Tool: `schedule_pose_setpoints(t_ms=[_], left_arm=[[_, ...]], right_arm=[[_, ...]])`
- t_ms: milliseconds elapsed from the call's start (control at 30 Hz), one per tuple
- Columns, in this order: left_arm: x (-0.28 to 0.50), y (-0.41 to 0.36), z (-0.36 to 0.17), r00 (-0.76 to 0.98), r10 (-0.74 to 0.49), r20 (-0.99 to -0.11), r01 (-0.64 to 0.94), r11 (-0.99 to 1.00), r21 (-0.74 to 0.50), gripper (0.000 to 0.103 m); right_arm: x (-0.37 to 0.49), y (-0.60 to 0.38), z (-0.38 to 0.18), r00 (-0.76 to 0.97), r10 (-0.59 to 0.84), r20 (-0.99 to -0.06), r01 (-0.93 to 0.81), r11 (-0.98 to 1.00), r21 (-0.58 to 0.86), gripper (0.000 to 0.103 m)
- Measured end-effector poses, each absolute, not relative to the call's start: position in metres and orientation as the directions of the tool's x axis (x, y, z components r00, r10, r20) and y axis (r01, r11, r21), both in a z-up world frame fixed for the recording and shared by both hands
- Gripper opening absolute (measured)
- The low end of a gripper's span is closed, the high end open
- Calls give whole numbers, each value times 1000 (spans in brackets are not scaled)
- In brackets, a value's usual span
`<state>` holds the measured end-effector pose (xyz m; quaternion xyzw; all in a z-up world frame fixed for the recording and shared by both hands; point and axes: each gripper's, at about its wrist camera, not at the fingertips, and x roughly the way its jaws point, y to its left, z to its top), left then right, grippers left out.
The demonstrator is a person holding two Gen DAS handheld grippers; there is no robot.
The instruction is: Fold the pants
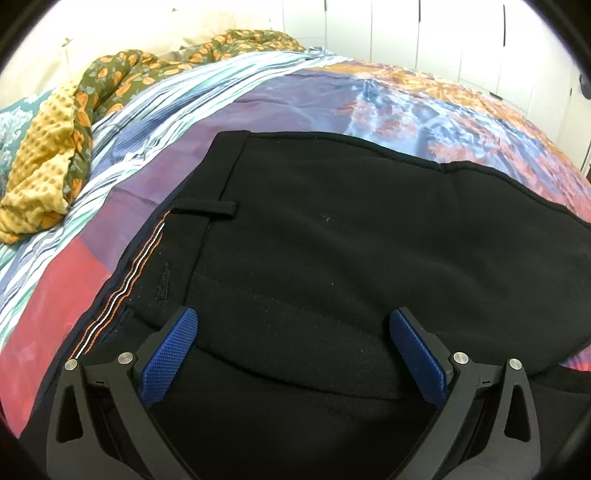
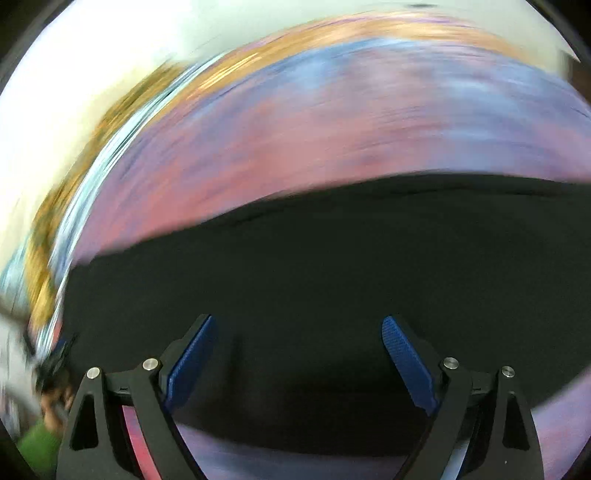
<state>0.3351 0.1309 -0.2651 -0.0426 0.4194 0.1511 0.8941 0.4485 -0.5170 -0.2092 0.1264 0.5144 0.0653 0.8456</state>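
Observation:
Black pants lie flat on the bed, the waistband with its belt loop and orange-and-white inner trim toward the left. My left gripper is open just above the pants near the waistband end, its blue pads spread wide with nothing between them. In the blurred right wrist view the same black pants fill the lower half. My right gripper is open above the cloth and holds nothing.
The pants rest on a colourful bedspread with purple, red and orange patches. A bunched yellow and olive floral blanket lies at the far left. White cupboard doors stand behind the bed. A hand in a green sleeve shows at lower left.

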Motion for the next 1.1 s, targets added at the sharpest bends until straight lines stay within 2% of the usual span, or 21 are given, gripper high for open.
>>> schedule_pose_setpoints(t_ms=[100, 167, 200, 333, 433, 700, 767, 800, 933, 1100], left_arm=[[335, 131, -266, 602, 237, -762, -306, 951, 54, 102], [335, 131, -266, 602, 239, -762, -306, 950, 56, 102], [335, 131, -266, 602, 240, -761, -307, 950, 57, 102], [336, 130, -266, 599, 251, -761, -308, 949, 70, 102], [336, 130, -267, 598, 251, -761, -308, 949, 71, 102], [337, 130, -267, 595, 258, -761, -309, 948, 80, 102], [337, 130, -268, 594, 261, -761, -310, 947, 83, 102], [337, 130, -268, 593, 261, -761, -310, 947, 84, 102], [337, 129, -268, 594, 263, -760, -311, 947, 85, 102], [337, 129, -268, 593, 264, -761, -311, 947, 87, 102]], right_arm=[[446, -617, -203, 413, -34, -910, 256, 963, 81, 90], [430, -676, -187, 446, -82, -891, 384, 917, 107, 88], [422, -694, -181, 477, -74, -876, 423, 893, 155, 88], [382, -754, -187, 649, 160, -744, 492, 658, 570, 87], [365, -755, -206, 713, 279, -643, 481, 473, 738, 86], [392, -724, -227, 690, 323, -648, 462, 493, 737, 82], [395, -721, -225, 695, 285, -660, 470, 514, 718, 58], [394, -718, -223, 688, 263, -676, 476, 539, 695, 29], [384, -694, -190, 681, 185, -709, 396, 721, 568, 20], [326, -611, -111, 680, 225, -698, 15, 947, 320, 18]])
